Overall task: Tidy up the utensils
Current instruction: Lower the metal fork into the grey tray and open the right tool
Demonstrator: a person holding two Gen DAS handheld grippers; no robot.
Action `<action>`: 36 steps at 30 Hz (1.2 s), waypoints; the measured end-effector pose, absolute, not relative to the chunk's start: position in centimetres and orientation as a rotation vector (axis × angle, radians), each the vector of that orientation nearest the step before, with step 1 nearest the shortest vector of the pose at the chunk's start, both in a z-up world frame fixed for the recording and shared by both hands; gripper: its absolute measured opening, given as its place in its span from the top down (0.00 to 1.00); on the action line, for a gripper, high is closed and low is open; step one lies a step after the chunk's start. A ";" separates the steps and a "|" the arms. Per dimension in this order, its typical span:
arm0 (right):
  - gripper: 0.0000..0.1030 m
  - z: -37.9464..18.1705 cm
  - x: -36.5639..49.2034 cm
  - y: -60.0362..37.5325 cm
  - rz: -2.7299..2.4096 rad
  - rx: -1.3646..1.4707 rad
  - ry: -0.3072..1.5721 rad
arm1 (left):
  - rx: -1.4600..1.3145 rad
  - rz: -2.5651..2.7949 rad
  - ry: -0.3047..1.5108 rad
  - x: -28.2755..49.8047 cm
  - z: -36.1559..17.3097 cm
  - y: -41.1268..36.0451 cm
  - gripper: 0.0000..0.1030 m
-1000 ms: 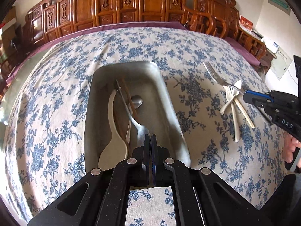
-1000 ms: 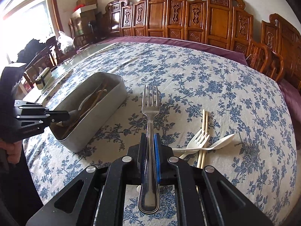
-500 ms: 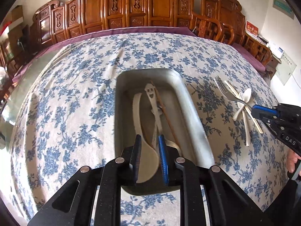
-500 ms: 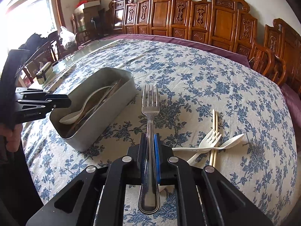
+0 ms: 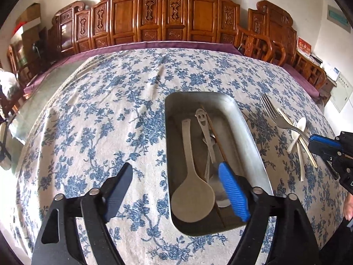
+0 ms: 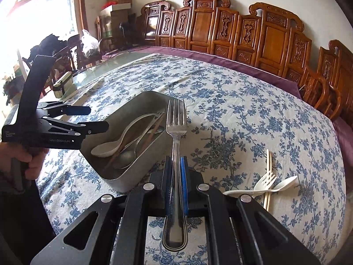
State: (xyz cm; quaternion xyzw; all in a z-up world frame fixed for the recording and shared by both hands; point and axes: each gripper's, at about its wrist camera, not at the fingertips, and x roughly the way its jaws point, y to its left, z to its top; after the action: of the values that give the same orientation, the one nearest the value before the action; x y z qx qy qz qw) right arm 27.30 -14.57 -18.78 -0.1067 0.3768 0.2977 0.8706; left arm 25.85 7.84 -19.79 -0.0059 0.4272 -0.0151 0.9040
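Metal tray [image 5: 247, 132]: oblong, rounded corners, dull brushed steel, set on the flowered tablecloth [image 5: 110, 119] as the collecting point for the cutlery. Contents, laid lengthwise to fit the narrow well: white ladle-shaped spoon [image 5: 192, 196] with broad matte bowl; steel spoon [image 5: 204, 121] with a smiling face cut into the handle end; brown chopsticks [image 5: 217, 139], thin and straight; second steel spoon bowl partly hidden beneath. Left tongs [image 5: 176, 181]: spread wide, holding nothing, one black ribbed finger over the cloth, the blue-padded one over the tray's near end; judged to be clear of the load so the other side can come in. Right tongs [image 6: 175, 165]: closed tight on the steel fork [image 6: 176, 132], gripped at mid-handle, tines pointing forward and raised above the cloth just beside the tray's right wall; polished, four tines, beaded handle edge. Grip at the middle likely chosen for balance during carry toward the tray. Still loose on the cloth, well to the right of the tray: pale plastic fork [image 6: 263, 182], pale plastic spoon [image 6: 284, 182] and light wooden chopsticks [image 6: 268, 172], crossed in a small heap, touching one another. Cloth: soft woven cotton, blue blossoms on cream, slight wrinkles. Backdrop: row of carved wooden chairs [image 6: 271, 35], glossy reddish brown.
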 end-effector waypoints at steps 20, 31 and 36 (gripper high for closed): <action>0.90 -20.2 30.7 -7.0 0.634 -0.243 0.853 | -0.084 0.019 0.861 26.0 -18.8 12.2 0.22; 0.90 -22.3 32.8 -3.0 0.607 -0.226 0.909 | -0.086 0.023 0.863 26.0 -18.8 12.4 0.22; 0.90 -23.1 33.4 -2.6 0.574 -0.200 0.926 | -0.086 0.022 0.861 26.0 -18.8 12.5 0.22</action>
State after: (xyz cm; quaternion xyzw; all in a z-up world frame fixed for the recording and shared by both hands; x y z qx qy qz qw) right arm 33.41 -2.58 -23.14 -0.0950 0.4395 0.2728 0.8505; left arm 26.01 12.46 -18.82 -0.0416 0.4173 0.0109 0.9077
